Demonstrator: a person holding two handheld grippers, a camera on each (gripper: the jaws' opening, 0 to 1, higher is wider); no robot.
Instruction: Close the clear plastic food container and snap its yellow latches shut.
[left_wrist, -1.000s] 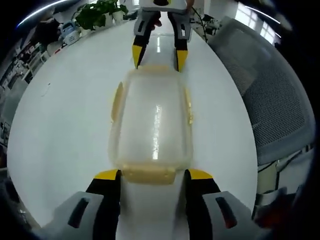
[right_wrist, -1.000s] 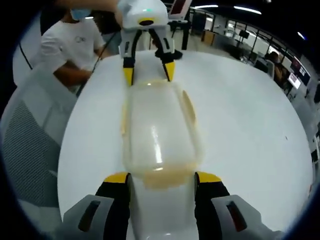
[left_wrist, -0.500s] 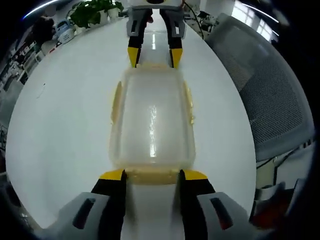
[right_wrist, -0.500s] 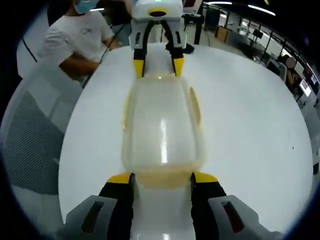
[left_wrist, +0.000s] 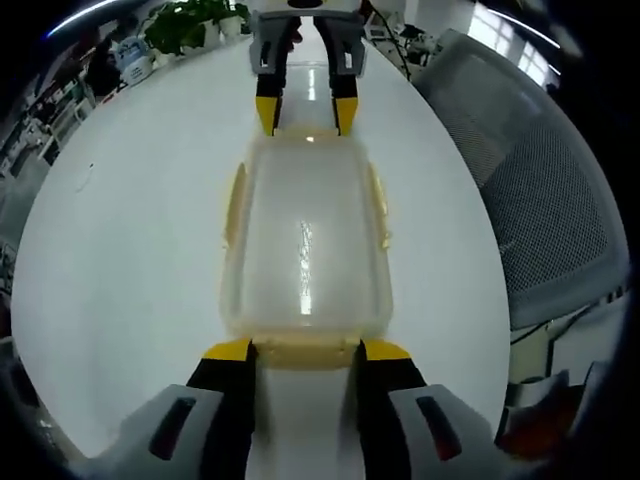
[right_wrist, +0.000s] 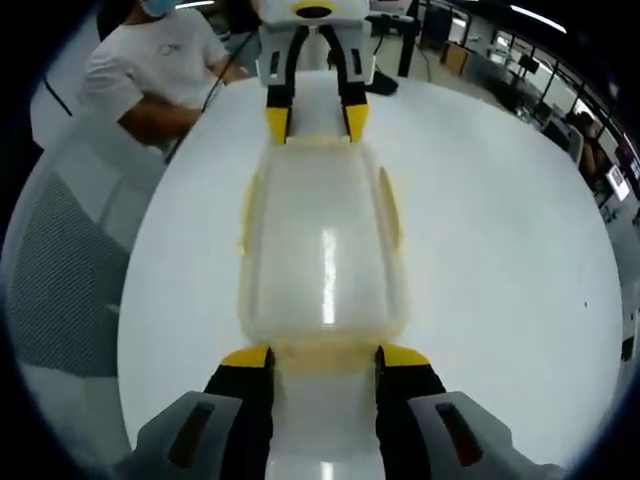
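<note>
Facing each other across the white table (left_wrist: 120, 250), the two grippers bracket the clear plastic food container (left_wrist: 305, 250) end to end, which reads as a set-up for pressing both short-end latches at once. In the left gripper view the container lies lengthwise at frame centre with its lid seated; the left gripper (left_wrist: 305, 350) stands at lower centre, jaws parted about as wide as the near yellow latch (left_wrist: 303, 350), their tips just beside its corners. Contact cannot be confirmed. At upper centre the right gripper (left_wrist: 305, 118) stands likewise parted at the far end. The right gripper view mirrors this: right gripper (right_wrist: 325, 357) at the near latch (right_wrist: 325, 355), left gripper (right_wrist: 313, 125) at upper centre. Side latches (left_wrist: 236, 205) on the long edges appear to stand slightly out from the wall, so judged not yet snapped. A person in a white shirt (right_wrist: 150, 65) sits at upper left, and a grey mesh chair (left_wrist: 540, 190) stands at right.
</note>
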